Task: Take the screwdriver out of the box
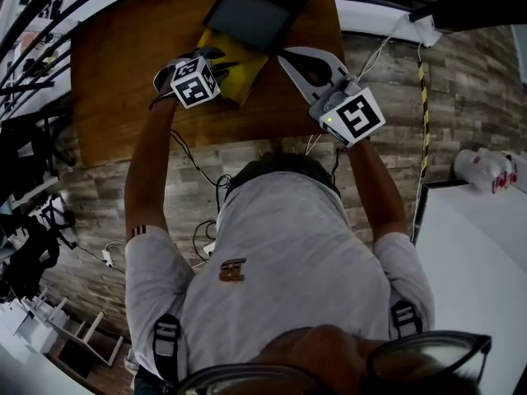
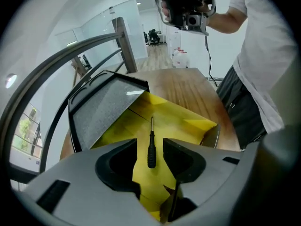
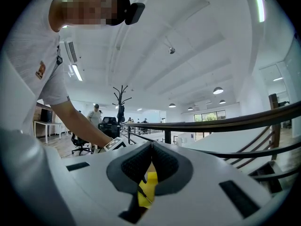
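Over the wooden surface point(image 1: 123, 81), the head view shows me both tools at once: the left gripper point(image 1: 212, 56) is tipped down into the yellow box point(image 1: 235, 76), and the right gripper point(image 1: 286, 56) hangs just beside the box on the right. From there I cannot see into the box.

The left gripper view fills that in. The left gripper point(image 2: 150, 142) has its jaws spread wide. The screwdriver point(image 2: 151, 147) lies flat on the yellow floor of the box point(image 2: 188, 117), framed between the jaws, with a gap on each side and neither pad touching it. Its black handle is nearest me and its thin shaft points away. The dark lid point(image 2: 101, 112) stands tilted open along the left, close to the left jaw. The box's right wall point(image 2: 211, 131) is low, with bare surface point(image 2: 183, 86) beyond it. High in that view, the right gripper point(image 2: 186, 8) is held level, well clear.

The right gripper view shows the right gripper point(image 3: 151, 145) with its pads pressed together at the tips and nothing between them. Only a sliver of the yellow box point(image 3: 149, 187) shows below them.

Back in the head view, the lid point(image 1: 255, 11) reaches the surface's far edge. The near edge runs close below both grippers, with plank floor point(image 1: 461, 97) beyond it.
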The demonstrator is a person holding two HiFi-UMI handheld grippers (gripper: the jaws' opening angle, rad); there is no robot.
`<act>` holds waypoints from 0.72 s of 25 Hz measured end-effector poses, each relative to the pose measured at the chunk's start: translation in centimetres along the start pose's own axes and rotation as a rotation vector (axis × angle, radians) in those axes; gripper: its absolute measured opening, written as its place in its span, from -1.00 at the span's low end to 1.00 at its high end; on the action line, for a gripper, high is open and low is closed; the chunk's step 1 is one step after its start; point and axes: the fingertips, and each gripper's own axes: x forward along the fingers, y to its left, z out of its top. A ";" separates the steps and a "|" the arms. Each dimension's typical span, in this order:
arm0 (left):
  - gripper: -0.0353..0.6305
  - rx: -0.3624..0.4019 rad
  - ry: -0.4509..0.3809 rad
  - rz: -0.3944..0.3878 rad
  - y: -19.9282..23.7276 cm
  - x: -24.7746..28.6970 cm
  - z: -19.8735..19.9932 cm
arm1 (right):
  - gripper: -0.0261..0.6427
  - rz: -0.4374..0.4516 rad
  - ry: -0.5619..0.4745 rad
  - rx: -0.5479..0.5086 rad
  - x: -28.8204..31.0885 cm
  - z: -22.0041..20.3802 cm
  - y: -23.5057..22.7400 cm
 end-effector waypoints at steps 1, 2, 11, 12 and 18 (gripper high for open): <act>-0.38 0.002 0.011 -0.011 0.1 0.4 -0.2 | -0.83 -0.002 0.006 0.004 0.0 -0.2 -0.2; -0.38 0.005 0.023 -0.022 0.1 0.8 -0.3 | -0.83 -0.005 0.008 0.007 0.0 -0.3 -0.5; -0.36 0.052 0.088 -0.083 0.0 2.8 -1.1 | -0.83 -0.029 0.014 0.020 -0.3 -1.3 -1.8; -0.36 0.056 0.095 -0.089 0.0 2.9 -1.3 | -0.83 -0.029 0.015 0.021 -0.1 -1.3 -1.9; -0.36 0.069 0.128 -0.118 0.3 3.4 -2.3 | -0.83 -0.043 0.022 0.028 0.1 -1.5 -2.2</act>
